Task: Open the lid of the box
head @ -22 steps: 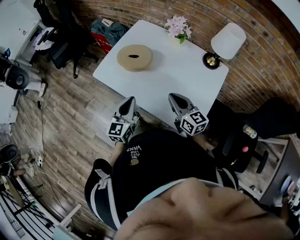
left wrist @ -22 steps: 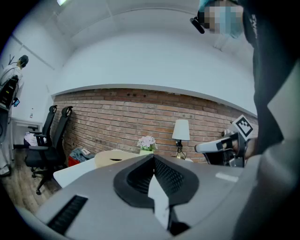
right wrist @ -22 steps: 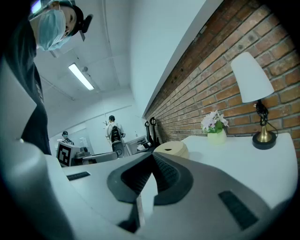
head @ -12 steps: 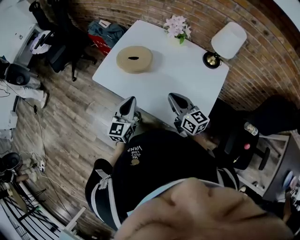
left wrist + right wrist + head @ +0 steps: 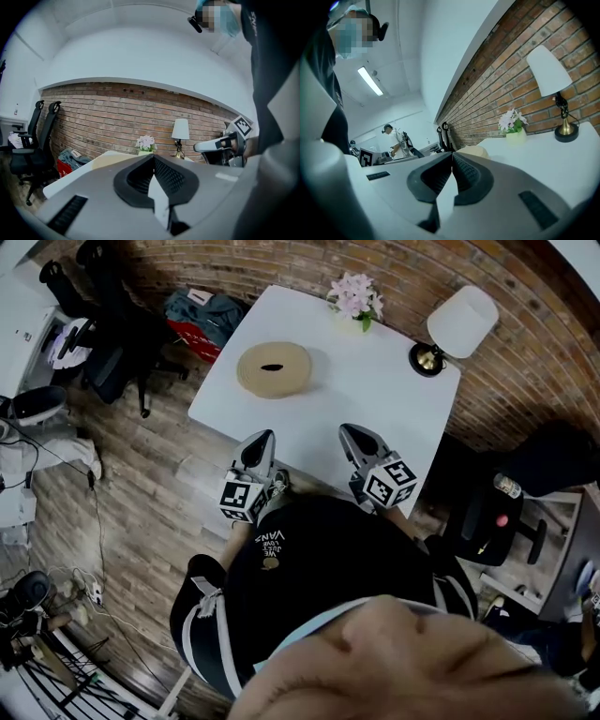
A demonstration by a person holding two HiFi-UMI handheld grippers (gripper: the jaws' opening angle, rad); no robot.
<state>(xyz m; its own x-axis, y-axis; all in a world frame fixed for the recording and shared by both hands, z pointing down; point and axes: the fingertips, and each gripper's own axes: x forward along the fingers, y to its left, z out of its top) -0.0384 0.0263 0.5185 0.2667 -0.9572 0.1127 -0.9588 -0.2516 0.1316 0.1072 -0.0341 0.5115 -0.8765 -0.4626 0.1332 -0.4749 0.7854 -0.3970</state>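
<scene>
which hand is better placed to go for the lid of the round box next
Left, probably. The round box sits left of centre on the table, more nearly ahead of the left tongs than the right tongs. Both are shut, empty and short of it.

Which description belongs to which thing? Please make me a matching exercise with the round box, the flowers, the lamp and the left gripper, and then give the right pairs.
Things:
1. round box
2. flowers
3. lamp
4. left gripper

Descriptions:
A. white shade, at the right corner of the table in the head view
B. fingers shut, nothing between them
C. pink blooms
D. tan, with a dark slot on top

Pairs: 1-D, 2-C, 3-A, 4-B
</scene>
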